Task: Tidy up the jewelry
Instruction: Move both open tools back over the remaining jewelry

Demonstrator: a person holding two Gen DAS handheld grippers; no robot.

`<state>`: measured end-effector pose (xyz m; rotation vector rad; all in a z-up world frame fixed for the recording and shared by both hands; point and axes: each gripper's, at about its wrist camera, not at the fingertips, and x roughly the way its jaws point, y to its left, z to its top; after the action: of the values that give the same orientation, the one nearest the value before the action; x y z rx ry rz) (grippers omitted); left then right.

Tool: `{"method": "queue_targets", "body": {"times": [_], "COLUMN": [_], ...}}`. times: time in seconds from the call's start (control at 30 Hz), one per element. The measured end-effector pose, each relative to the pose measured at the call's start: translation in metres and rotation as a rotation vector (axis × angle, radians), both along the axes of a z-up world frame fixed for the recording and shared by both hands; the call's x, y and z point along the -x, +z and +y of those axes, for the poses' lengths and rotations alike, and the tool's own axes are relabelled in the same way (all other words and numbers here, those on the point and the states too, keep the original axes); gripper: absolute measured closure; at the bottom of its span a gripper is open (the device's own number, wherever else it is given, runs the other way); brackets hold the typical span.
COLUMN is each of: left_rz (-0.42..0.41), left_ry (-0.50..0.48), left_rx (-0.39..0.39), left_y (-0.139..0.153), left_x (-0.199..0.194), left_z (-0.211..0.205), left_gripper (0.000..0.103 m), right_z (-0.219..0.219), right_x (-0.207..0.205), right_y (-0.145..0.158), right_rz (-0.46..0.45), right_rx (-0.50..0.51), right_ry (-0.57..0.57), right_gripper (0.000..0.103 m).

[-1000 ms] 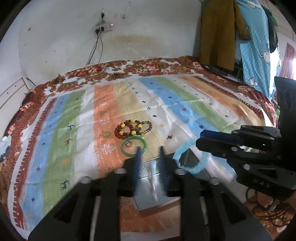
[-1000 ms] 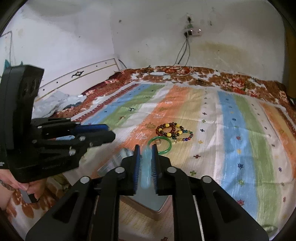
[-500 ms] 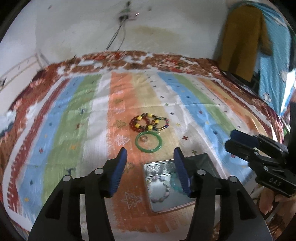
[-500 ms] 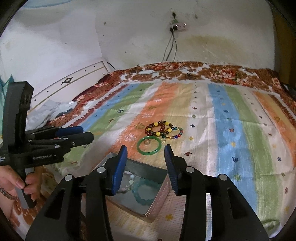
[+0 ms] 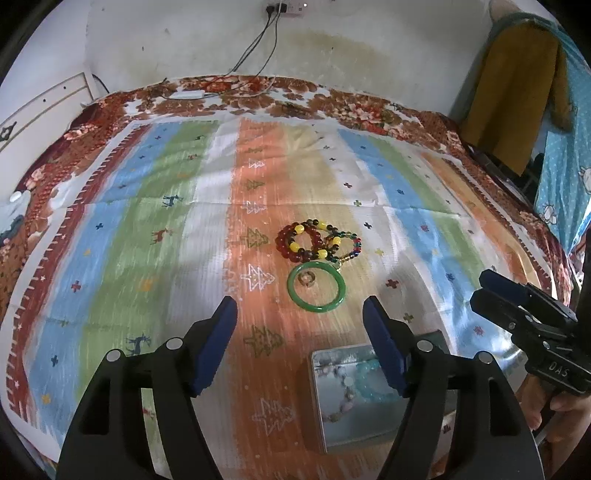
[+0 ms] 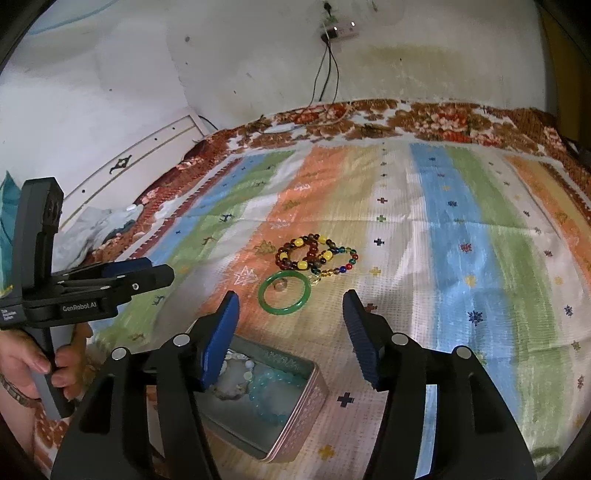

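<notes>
Left gripper, seen from its own wrist camera, has its blue-padded jaws spread and still widening, with nothing between them; below the gap lies the striped bedspread. Right gripper shows the same condition in its own view: jaws parted and opening, no object between the pads. Each tool also appears in the other's view, the right one at the right edge of the left wrist view and the left one at the left edge of the right wrist view, where a hand grips its handle.

Open metal tin sits on the bedspread near the front edge, beneath and between the two tools. Inside it lie a pale turquoise bead bracelet and a string of whitish beads; the left finger of the right tool partly hides them.

Beyond the tin, well apart from both tools, a green bangle lies flat on the orange stripe with a small ring inside its circle. Just behind the bangle, a cluster of red, yellow and dark bead bracelets rests in overlapping loops, with a thinner multicoloured strand at its right.

Background: a stained white wall with a power strip and hanging cables.
</notes>
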<state>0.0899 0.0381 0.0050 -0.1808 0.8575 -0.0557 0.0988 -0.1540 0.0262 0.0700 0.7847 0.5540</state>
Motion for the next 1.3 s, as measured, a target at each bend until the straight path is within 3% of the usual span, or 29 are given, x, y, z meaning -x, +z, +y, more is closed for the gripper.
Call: {"method": "queue_targets", "body": {"times": [0.27,0.37,0.57,0.97,1.3], "left_rz": [0.063,0.095,0.149,0.210,0.264], "left_ry": [-0.005,-0.008,-0.006,-0.026,-0.051], "left_rx": [0.005,0.039,0.089,0.051,0.063], "left_y": [-0.010,-0.015,-0.026,-0.040,-0.056], "left_x": [-0.022,-0.030,-0.046,-0.075,-0.094], "left_z": [0.006,0.009,0.017,0.015,0.013], "left_gripper": [0.031,0.031,0.031,0.031,0.031], "right_z": [0.002,0.008,0.012,0.018,0.026], "right_x": [-0.021,-0.028,-0.046,-0.079,-0.105], "right_y": [-0.008,-0.010,-0.016,-0.031,-0.043], "right_rz": [0.061,0.051,0.088,0.158,0.204], "right_rx": [0.007,0.056,0.060,0.111,0.145], "right_ry": [-0.005,0.000,0.003,-0.012,-0.029], "right_gripper": [0.042,0.042,0.042,0.042,0.042]}}
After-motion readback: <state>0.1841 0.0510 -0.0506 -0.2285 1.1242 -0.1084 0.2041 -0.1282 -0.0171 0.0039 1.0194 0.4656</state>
